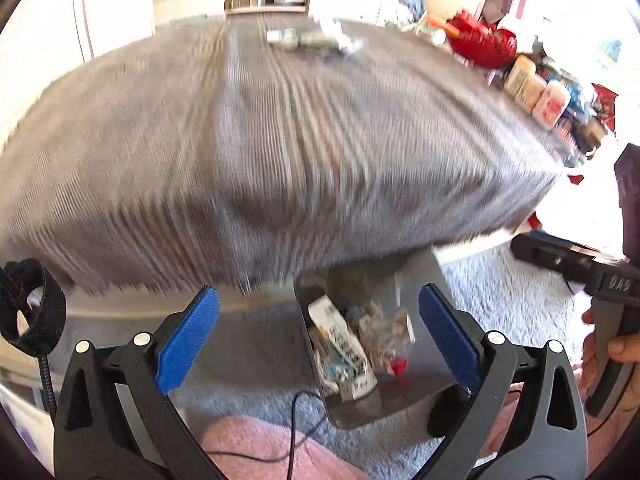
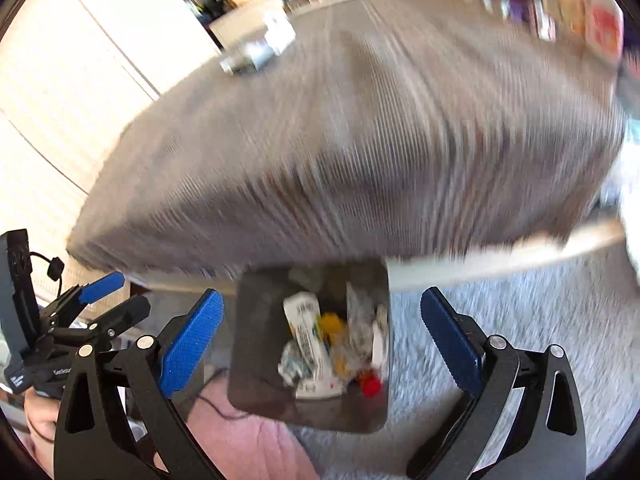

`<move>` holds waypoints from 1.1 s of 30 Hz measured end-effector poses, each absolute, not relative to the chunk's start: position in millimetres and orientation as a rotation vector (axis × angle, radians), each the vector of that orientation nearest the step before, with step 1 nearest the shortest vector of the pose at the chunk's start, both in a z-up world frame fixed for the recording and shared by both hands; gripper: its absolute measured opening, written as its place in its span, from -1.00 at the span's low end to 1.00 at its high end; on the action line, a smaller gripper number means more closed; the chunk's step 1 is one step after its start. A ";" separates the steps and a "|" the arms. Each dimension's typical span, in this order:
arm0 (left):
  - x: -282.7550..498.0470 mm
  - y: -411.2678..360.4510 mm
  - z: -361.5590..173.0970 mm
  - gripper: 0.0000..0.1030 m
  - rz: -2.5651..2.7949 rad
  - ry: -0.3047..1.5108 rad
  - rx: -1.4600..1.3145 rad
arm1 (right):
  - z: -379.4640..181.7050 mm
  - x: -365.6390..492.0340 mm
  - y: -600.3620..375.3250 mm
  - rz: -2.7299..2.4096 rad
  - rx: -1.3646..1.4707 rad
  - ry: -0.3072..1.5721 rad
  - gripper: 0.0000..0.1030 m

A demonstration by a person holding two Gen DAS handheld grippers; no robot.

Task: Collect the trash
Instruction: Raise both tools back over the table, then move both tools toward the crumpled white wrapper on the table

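Grey ribbed cloth over the desk (image 1: 280, 140) across most of the left wrist view, blurred. Left tongs (image 1: 318, 344) spread wide, gripping nothing, hanging over the trash bin (image 1: 316, 376) on the pale shag rug (image 1: 500, 300) just below the near desk edge. Inside the bin: a printed white wrapper (image 1: 344, 348), crumpled clear plastic, something small and red. Crumpled trash (image 1: 316, 38) left at the far end of the desk, well apart from the bin. Row of small jars (image 1: 536, 88) and a red bowl (image 1: 482, 40) along the right edge. Black cable (image 1: 296, 408) trailing across the rug beside the bin.

From the right wrist view, equally smeared: right tongs (image 2: 322, 344) also wide apart and empty, above the same bin (image 2: 248, 340). Remaining trash (image 2: 256, 50) far off, near the desk's back left corner.

Likely trouble from here: a fast reach across the desk, judged by the blur, overshooting the crumpled pieces or knocking them off the far edge. Light foil or plastic apt to slip from a shallow pinch. Both tongs converging on one pile could collide. A low sweep on the return could clip the bin rim and tip it, or snag the cable.
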State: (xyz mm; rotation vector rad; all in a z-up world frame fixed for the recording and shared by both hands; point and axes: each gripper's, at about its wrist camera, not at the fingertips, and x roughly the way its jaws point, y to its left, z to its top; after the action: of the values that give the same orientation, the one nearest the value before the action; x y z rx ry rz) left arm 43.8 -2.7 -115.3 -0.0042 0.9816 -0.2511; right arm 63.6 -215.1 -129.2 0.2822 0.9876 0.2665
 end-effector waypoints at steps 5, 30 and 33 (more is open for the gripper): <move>65.6 4.5 -84.2 0.84 -0.252 0.930 -0.012 | -80.2 98.3 -212.8 0.268 0.233 0.902 0.93; 251.3 -6.0 -56.2 0.84 -0.221 0.890 -0.005 | -70.5 324.5 -169.4 0.322 0.319 0.934 0.75; 259.5 -7.7 -65.1 0.84 -0.229 0.902 -0.002 | -80.9 346.2 -155.6 0.339 0.316 0.960 0.49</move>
State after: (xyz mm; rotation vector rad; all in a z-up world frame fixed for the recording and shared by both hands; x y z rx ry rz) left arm 259.5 -7.7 -65.1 -0.0025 0.9024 -0.2290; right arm 346.2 -155.6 -80.9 0.3158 0.9600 0.3392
